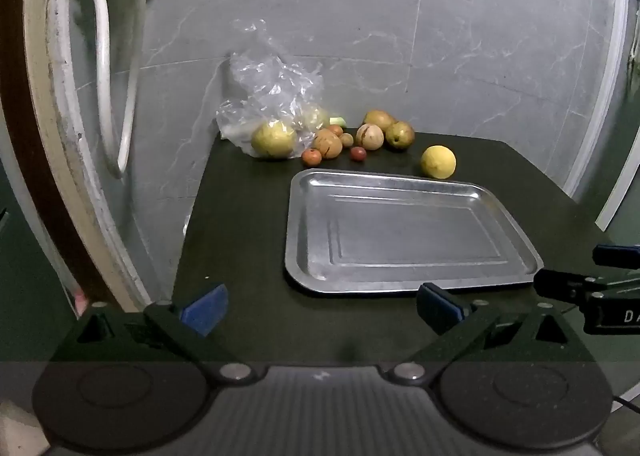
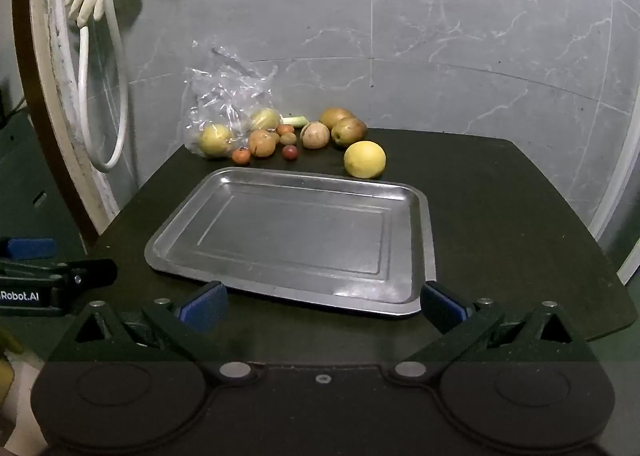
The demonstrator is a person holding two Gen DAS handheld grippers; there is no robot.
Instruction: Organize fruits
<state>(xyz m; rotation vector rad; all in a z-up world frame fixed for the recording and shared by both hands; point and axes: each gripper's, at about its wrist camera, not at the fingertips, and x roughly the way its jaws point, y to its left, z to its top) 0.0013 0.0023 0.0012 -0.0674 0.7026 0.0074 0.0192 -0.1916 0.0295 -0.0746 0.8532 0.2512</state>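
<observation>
Dark table (image 2: 500, 216): carries everything listed here.

Metal tray (image 2: 416, 192): the landmark, flat and bare, nothing in it.

Clear plastic bag (image 2: 224, 92): behind the tray's far left corner, crumpled, with one yellow-green fruit (image 2: 215, 139) inside.

Yellow round fruit (image 2: 364, 159): just beyond the tray's far right edge, apart from the rest.

Brown fruits (image 2: 315, 135) and small red ones (image 2: 290, 152): clustered behind the tray's far edge.

Risks, as I judge them: round fruit may roll off the table if nudged; the bagged one may drag the film along; the small ones could slip a wide grasp.

Left gripper (image 1: 320, 306): before the tray's near edge, level, fingers spread wide, holding nothing.

Right gripper (image 2: 322, 302): likewise at the near edge, fingers apart, empty.
</observation>
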